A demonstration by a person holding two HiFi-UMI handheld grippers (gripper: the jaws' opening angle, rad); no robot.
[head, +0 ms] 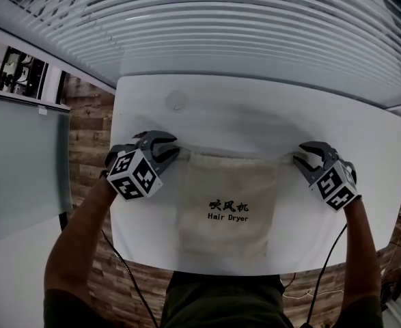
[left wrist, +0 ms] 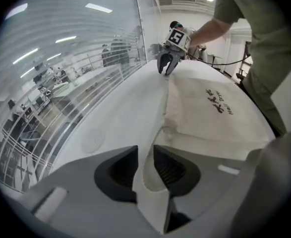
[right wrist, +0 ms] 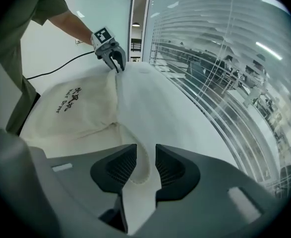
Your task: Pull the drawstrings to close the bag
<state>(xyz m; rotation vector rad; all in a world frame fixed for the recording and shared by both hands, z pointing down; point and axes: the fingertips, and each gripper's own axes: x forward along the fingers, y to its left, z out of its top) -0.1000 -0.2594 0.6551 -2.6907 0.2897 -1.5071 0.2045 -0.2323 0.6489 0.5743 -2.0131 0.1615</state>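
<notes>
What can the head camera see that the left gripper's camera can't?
Only the head view shows the black-and-white marker cube on the left gripper, and the brown plank floor beside the table. Only the left gripper view shows that gripper's dark jaws up close. They are a little apart, with the thin cream drawstring loop lying between them. Both views show the cream cloth bag printed "Hair Dryer", the white table, and the right gripper at the bag's other top corner.
</notes>
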